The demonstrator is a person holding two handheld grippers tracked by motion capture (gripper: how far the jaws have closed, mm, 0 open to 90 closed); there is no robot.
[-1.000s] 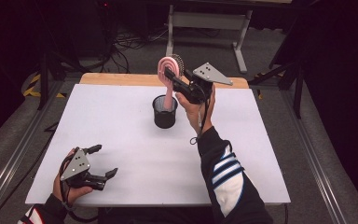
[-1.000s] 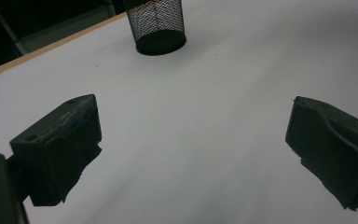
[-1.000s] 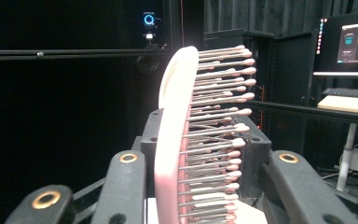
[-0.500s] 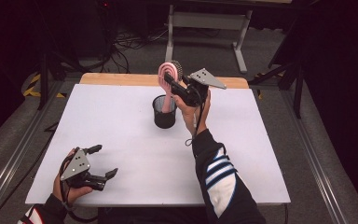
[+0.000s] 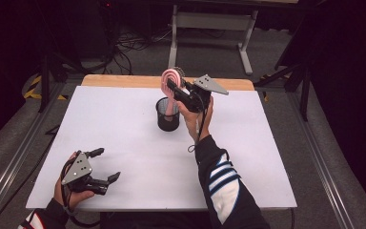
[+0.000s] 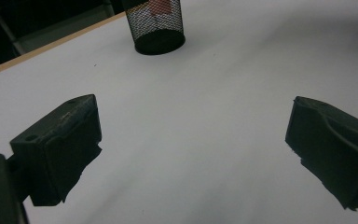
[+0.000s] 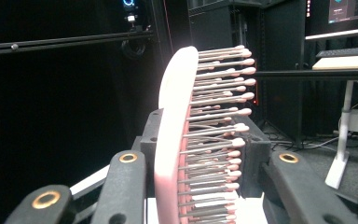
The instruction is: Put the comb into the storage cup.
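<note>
A pink hairbrush (image 5: 170,78) with metal bristles stands upright, its handle reaching down into a black mesh cup (image 5: 167,115) at the back middle of the white table. My right gripper (image 5: 172,86) is shut on the brush head, just above the cup. In the right gripper view the brush (image 7: 176,140) rises between the jaws, bristles pointing right. My left gripper (image 5: 106,164) rests open at the table's front left corner, holding nothing. In the left gripper view the cup (image 6: 159,27) stands far ahead, with pink showing through its mesh.
The white table top (image 5: 124,138) has a wooden strip (image 5: 119,80) along its back edge. A metal stand (image 5: 209,28) and cables lie on the floor behind it. Dark rails run along both sides of the table.
My right hand has come down with the brush, so its handle sits lower in the mesh cup. The left gripper has not moved.
</note>
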